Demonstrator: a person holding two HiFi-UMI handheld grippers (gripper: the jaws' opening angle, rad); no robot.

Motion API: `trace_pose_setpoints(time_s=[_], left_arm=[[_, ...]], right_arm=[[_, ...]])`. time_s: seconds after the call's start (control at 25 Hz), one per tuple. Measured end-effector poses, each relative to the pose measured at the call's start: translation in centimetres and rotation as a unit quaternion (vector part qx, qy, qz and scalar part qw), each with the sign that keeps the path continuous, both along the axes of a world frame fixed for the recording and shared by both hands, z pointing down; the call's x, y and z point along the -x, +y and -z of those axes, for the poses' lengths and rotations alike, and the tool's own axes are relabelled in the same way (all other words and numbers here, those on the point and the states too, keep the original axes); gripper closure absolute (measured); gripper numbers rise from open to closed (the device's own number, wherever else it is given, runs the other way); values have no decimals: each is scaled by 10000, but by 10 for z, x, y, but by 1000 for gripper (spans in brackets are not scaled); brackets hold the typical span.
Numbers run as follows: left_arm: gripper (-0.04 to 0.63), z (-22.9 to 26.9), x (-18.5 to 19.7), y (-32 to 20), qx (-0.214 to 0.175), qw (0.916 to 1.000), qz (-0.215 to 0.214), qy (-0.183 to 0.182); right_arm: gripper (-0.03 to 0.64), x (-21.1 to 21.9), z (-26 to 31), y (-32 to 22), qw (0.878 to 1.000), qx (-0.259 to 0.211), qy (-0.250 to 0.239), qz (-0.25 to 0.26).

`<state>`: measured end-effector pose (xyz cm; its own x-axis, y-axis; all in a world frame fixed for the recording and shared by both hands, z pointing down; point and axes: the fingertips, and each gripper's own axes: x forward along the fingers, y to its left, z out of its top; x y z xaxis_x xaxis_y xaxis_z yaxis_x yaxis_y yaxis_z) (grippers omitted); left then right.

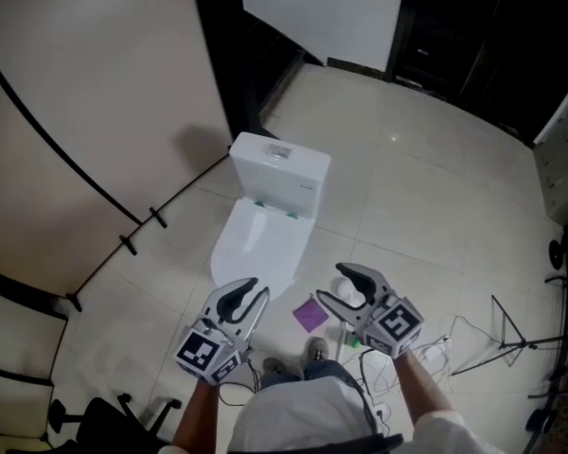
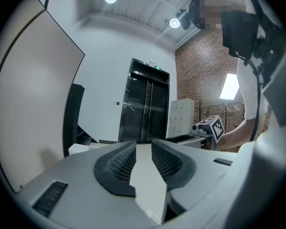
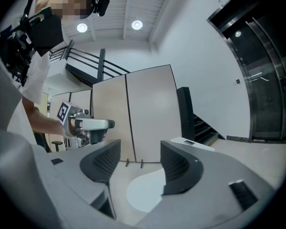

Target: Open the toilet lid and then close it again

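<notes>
Below, the toilet (image 1: 276, 176) stands on the floor (image 1: 407, 187) beside the beige partition (image 1: 95, 112), its lid (image 1: 256, 244) down. Left gripper (image 1: 251, 292) jaws narrowly apart, empty. Right gripper (image 1: 335, 284) jaws wide apart, empty.

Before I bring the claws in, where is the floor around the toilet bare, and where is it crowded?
Bare tile: the wide patch right of the toilet tank, and the strip between the toilet lid and the beige partition. Crowded: near the person's feet, with a purple item, cables and a stand.
</notes>
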<state>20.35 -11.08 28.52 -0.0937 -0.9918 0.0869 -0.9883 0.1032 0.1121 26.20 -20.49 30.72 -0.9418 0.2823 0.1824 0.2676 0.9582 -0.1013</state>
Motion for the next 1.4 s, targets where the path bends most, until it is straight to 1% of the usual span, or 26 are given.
trace_pose_setpoints(time_s=[0.12,0.28,0.4,0.48,0.6,0.68,0.84,0.92,1.0,1.08,1.2,1.32,1.36,1.4], left_arm=[[502,0,14,-3,0,9998,154,-89],[502,-4,41,2,18,9990,415,-173],[502,-10,64,13,147,9990,387,-161],[502,-15,87,25,170,9991,356,-166],[502,-32,127,50,314,9993,161,-110],[502,-41,159,70,331,9993,-4,-183],[502,-57,228,114,413,9961,-476,-620],[502,-66,256,131,550,9935,-761,-638],[502,-75,274,142,696,9909,-994,-588],[502,-87,286,149,826,9891,-1136,-451],[502,-120,293,154,989,9880,-1184,69],[503,-164,298,157,1079,9862,-1006,751],[503,-183,299,160,1149,9834,-931,1054],[503,-205,298,163,1217,9785,-851,1432]], right_arm=[[348,5,-6,-7,9999,-134,27,2],[348,11,-14,-12,9999,15,56,-155],[348,21,-22,-10,9993,61,180,-320],[348,32,-29,-3,9985,94,265,-470],[348,59,-45,14,9960,129,340,-817],[348,81,-56,33,9921,228,391,-1173],[348,123,-80,75,9757,417,708,-2030],[348,143,-85,98,9679,485,747,-2350],[348,156,-92,119,9627,525,802,-2529],[348,163,-102,134,9565,603,833,-2729],[348,157,-129,144,9407,892,924,-3140],[348,141,-172,145,9182,1227,1134,-3593],[348,134,-189,143,9104,1299,1204,-3740],[348,128,-207,141,9024,1388,1264,-3879]])
